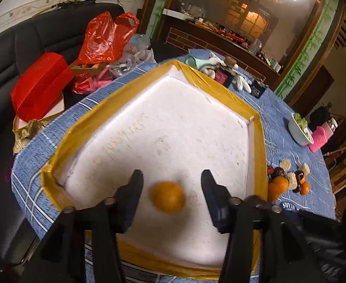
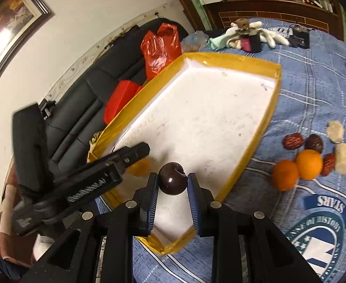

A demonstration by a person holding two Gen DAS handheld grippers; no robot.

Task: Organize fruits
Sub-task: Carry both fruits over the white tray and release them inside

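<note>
A white foam tray (image 1: 234, 99) with a yellow taped rim lies on the blue cloth; it also shows in the right wrist view (image 2: 220, 56). My left gripper (image 1: 171, 176) is open above the tray's near end, and a blurred orange (image 1: 167, 197) is between its fingers, not touched by them. My right gripper (image 2: 173, 179) is shut on a dark plum (image 2: 173, 181) above the tray's near end. The left gripper (image 2: 135, 153) shows at its left, with the orange (image 2: 140, 167) partly hidden behind it. More fruit (image 2: 307, 164) lies on the cloth right of the tray.
Oranges, dark dates and pale blocks (image 1: 288, 180) lie in a cluster on the cloth. A white bowl (image 1: 299, 131) and pink sponge (image 1: 319, 138) stand at the far right. Gloves and small boxes (image 2: 250, 34) lie behind the tray. Red bags (image 1: 104, 37) sit on the black sofa.
</note>
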